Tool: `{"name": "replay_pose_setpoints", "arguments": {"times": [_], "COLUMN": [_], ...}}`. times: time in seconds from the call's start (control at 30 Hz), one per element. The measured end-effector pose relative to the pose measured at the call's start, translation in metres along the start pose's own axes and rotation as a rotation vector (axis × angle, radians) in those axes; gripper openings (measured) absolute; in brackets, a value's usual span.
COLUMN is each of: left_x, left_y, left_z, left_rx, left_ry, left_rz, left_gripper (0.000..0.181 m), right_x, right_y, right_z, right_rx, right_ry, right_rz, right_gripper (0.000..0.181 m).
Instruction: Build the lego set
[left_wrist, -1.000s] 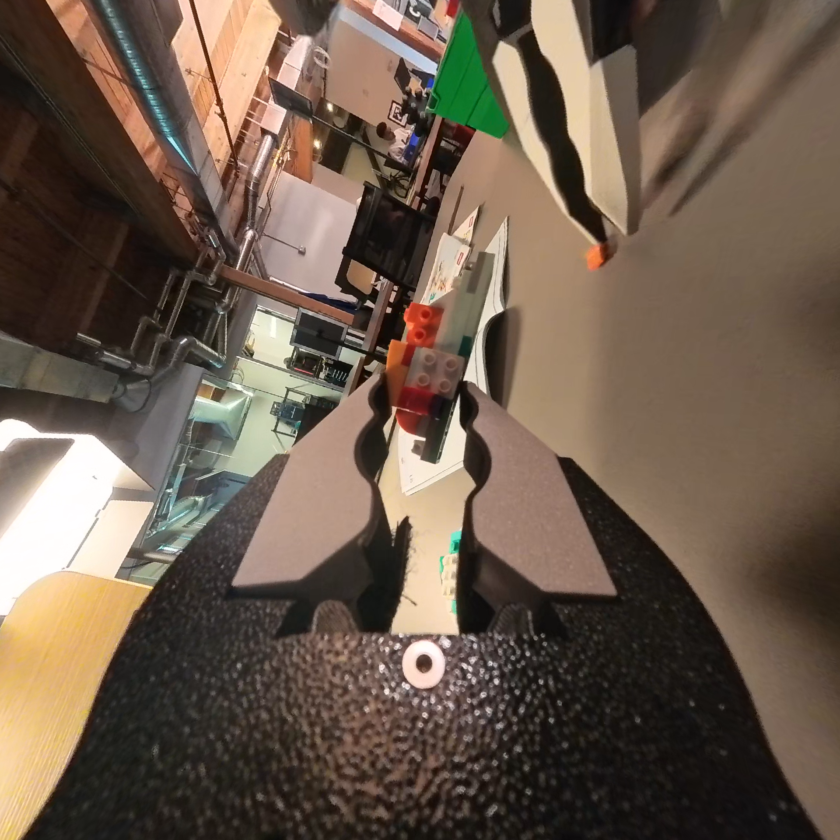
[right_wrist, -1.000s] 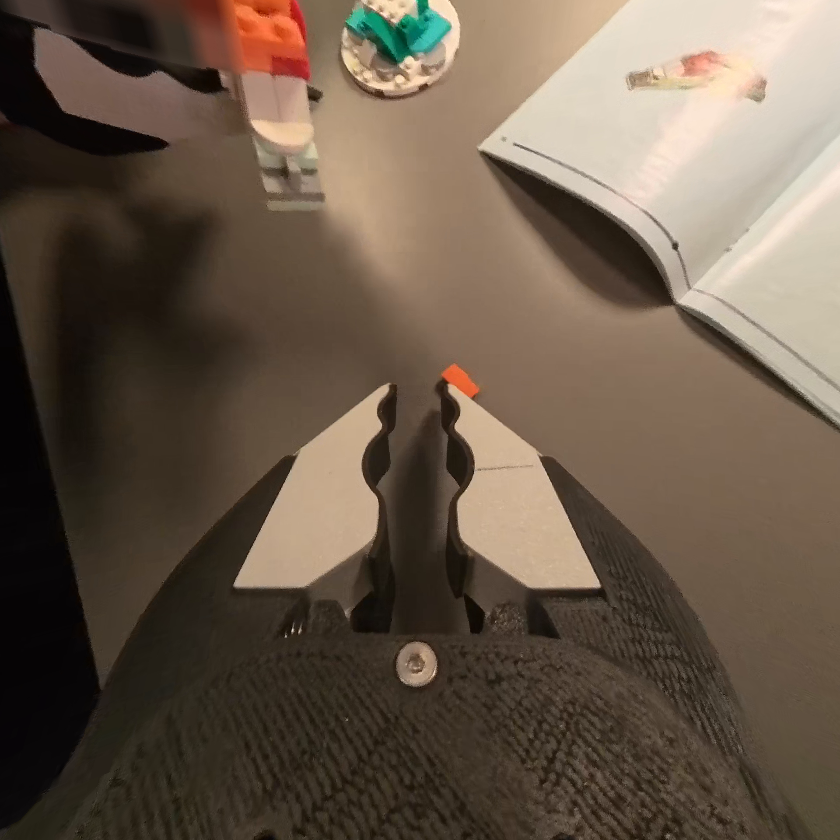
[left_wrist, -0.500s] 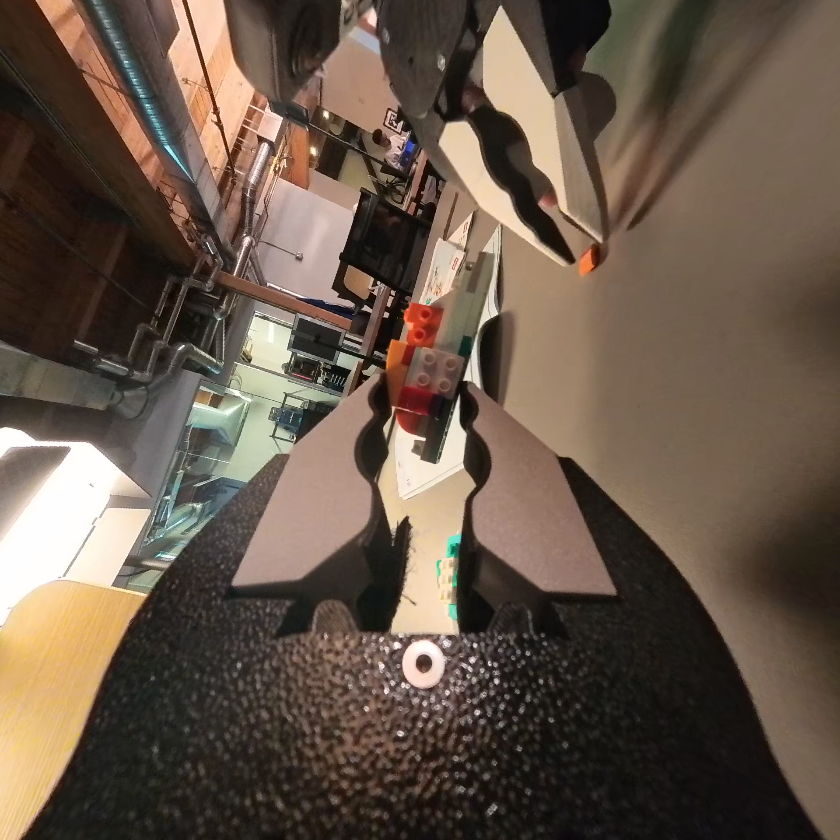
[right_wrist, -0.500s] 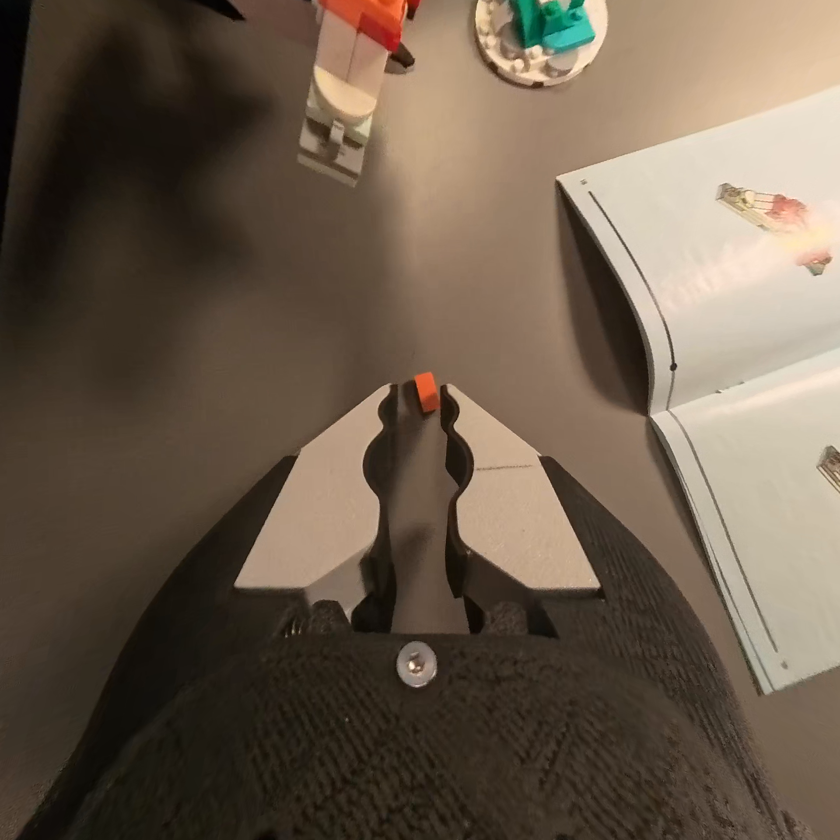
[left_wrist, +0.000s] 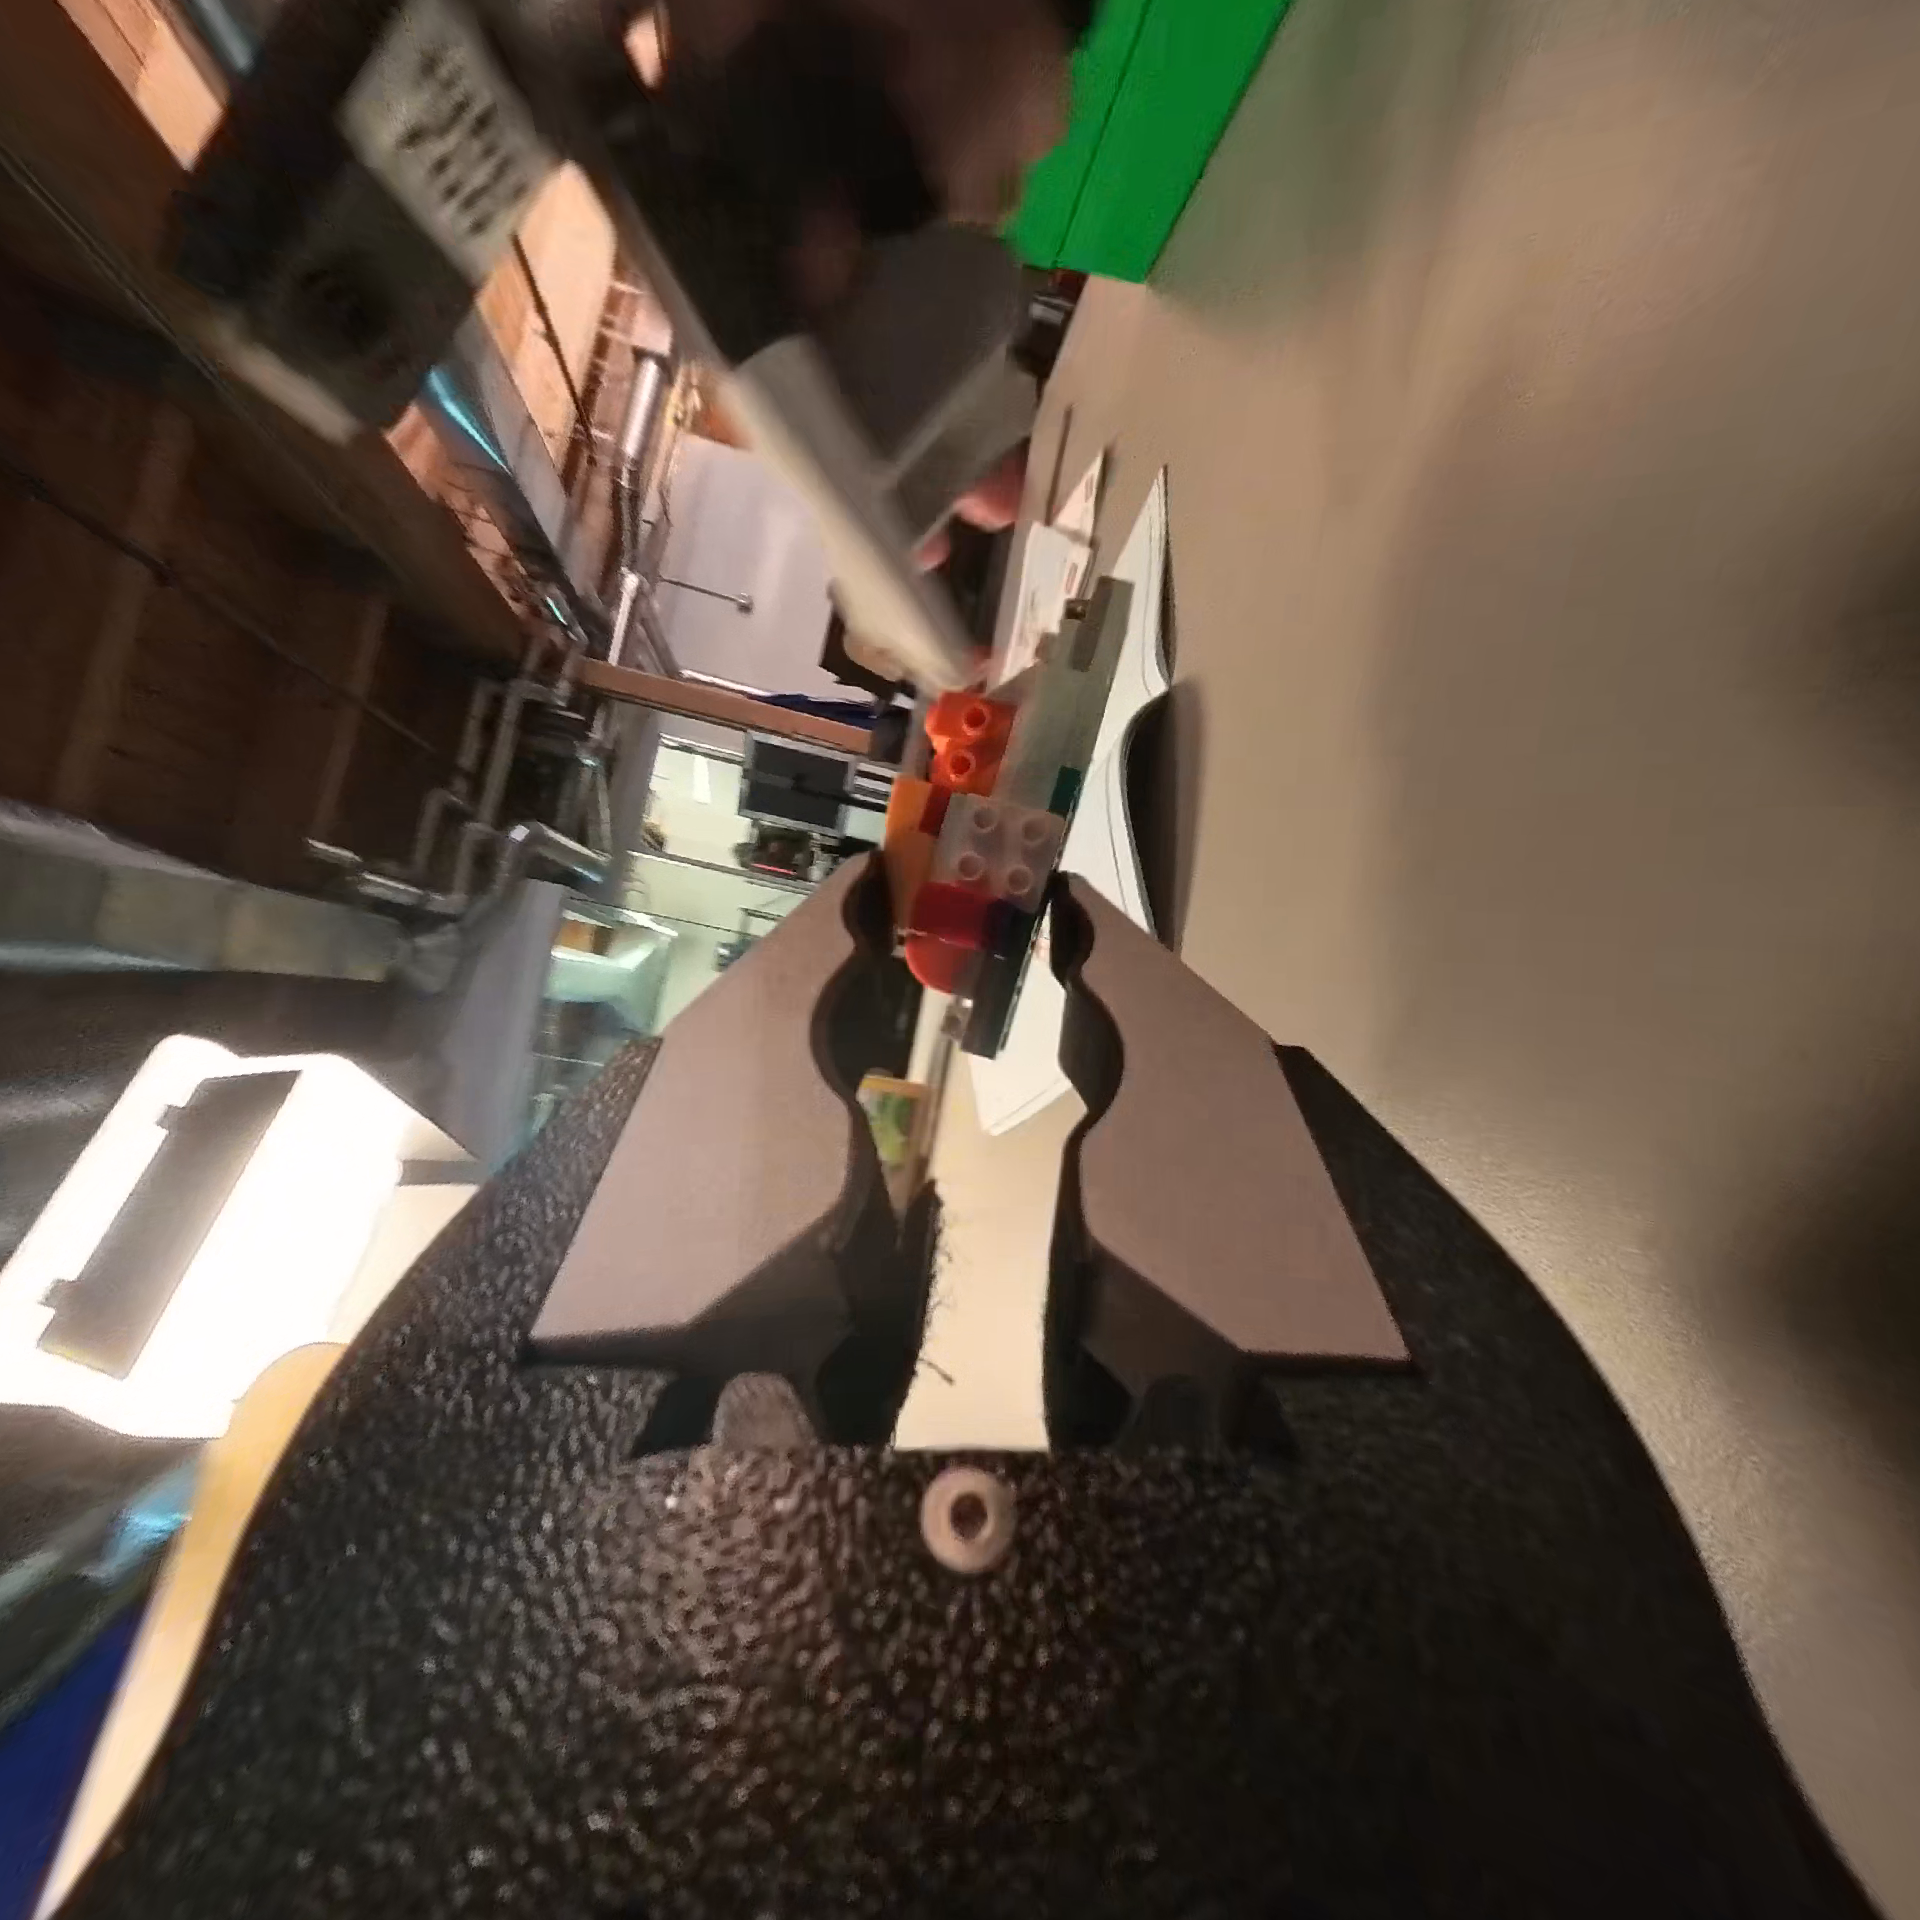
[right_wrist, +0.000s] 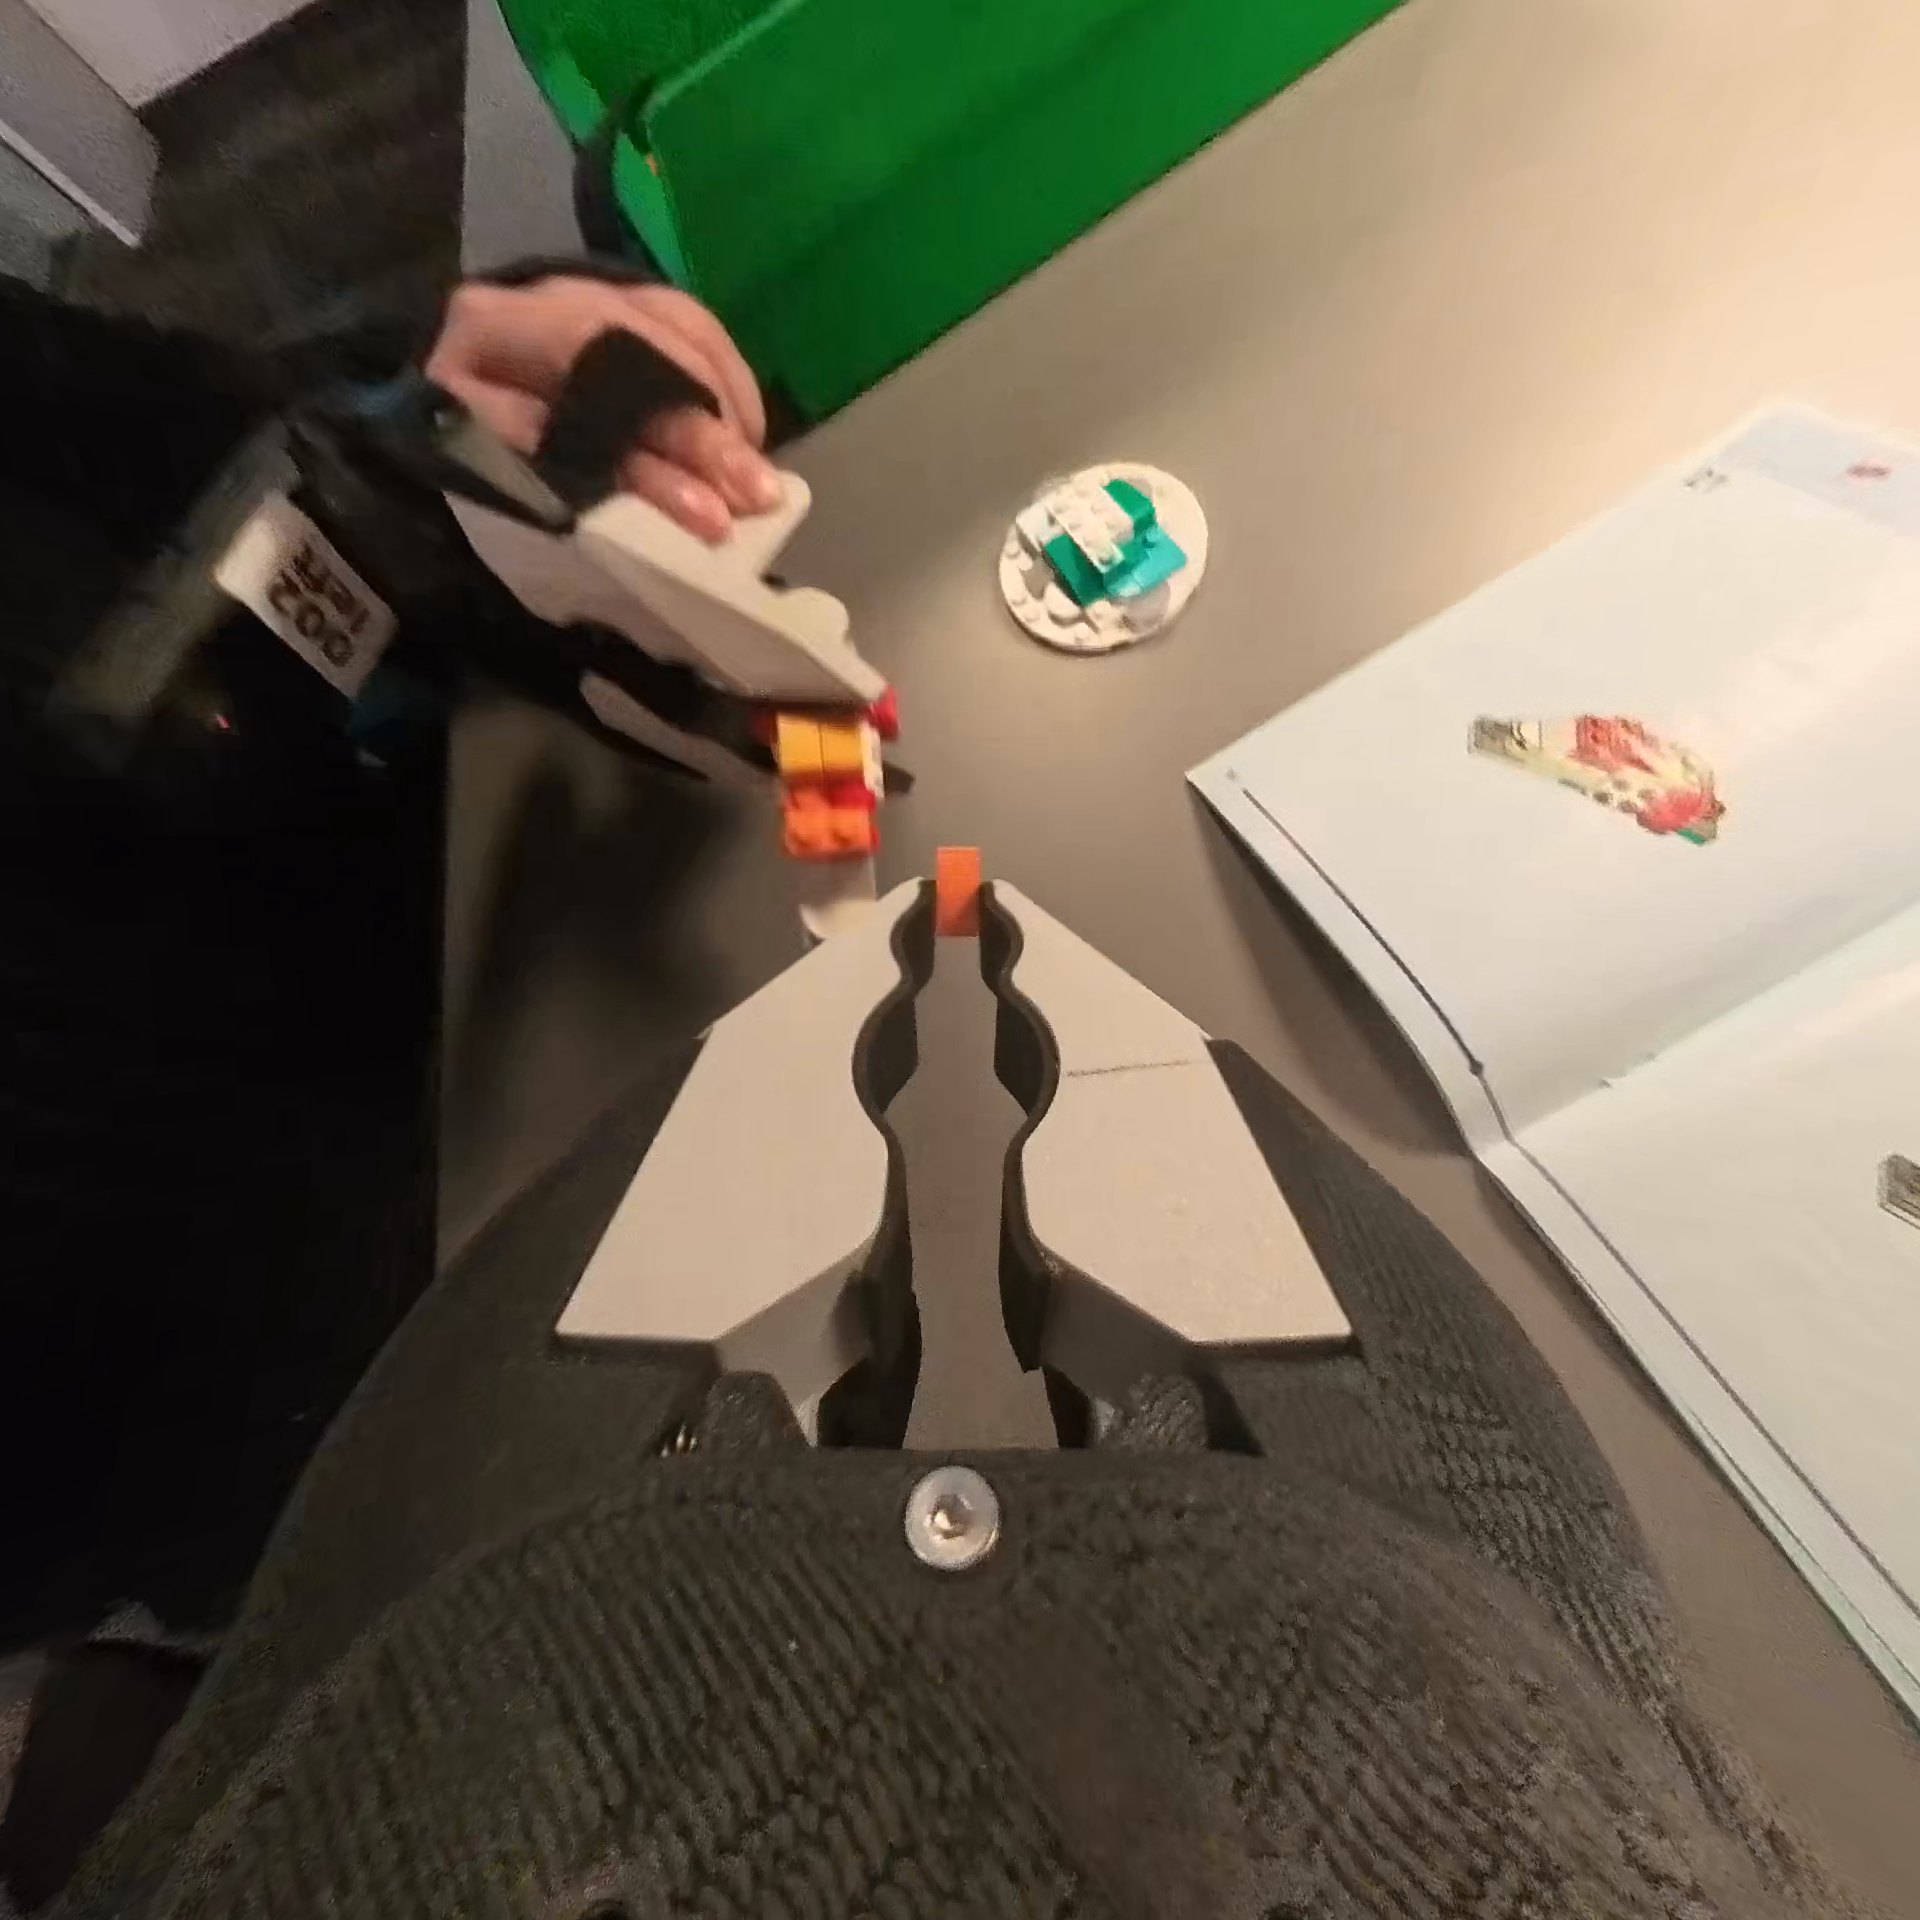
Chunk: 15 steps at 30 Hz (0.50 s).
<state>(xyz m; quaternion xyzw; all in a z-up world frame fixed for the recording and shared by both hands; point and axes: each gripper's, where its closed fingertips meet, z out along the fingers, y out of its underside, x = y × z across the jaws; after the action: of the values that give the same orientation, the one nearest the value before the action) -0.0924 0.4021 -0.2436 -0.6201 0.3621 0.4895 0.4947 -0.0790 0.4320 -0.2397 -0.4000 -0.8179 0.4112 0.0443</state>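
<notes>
Right wrist view: right gripper (right_wrist: 957, 902) pinches orange brick (right_wrist: 957, 889) (tips only).

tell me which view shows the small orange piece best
The right wrist view: the small orange piece sits sharp and centred, pinched at the tips of the right tool. In the left wrist view the spot is motion-blurred and I cannot pick the piece out from the orange bricks there.

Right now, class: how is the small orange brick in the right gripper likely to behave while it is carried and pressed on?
The orange brick looks rigid, so it should not bend. It is tiny and probably very light. The right gripper pinches it only at the fingertips, with part sticking out, so it may twist or slip when pressed onto the model.
</notes>
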Motion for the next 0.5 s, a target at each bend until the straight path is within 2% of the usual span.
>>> {"name": "replay_pose_setpoints", "arguments": {"times": [0.3, 0.5], "left_x": [0.003, 0.001], "left_y": [-0.012, -0.015], "left_z": [0.000, 0.000], "left_rx": [0.005, 0.015], "left_ry": [-0.047, -0.061], "left_rz": [0.142, 0.127], "left_gripper": [0.027, 0.027], "right_x": [-0.028, -0.030], "right_y": [-0.006, 0.000], "right_z": [0.005, 0.001], "right_rx": [-0.209, -0.305], "right_ry": [0.000, 0.027], "right_rz": [-0.086, -0.119], "right_gripper": [0.006, 0.006]}}
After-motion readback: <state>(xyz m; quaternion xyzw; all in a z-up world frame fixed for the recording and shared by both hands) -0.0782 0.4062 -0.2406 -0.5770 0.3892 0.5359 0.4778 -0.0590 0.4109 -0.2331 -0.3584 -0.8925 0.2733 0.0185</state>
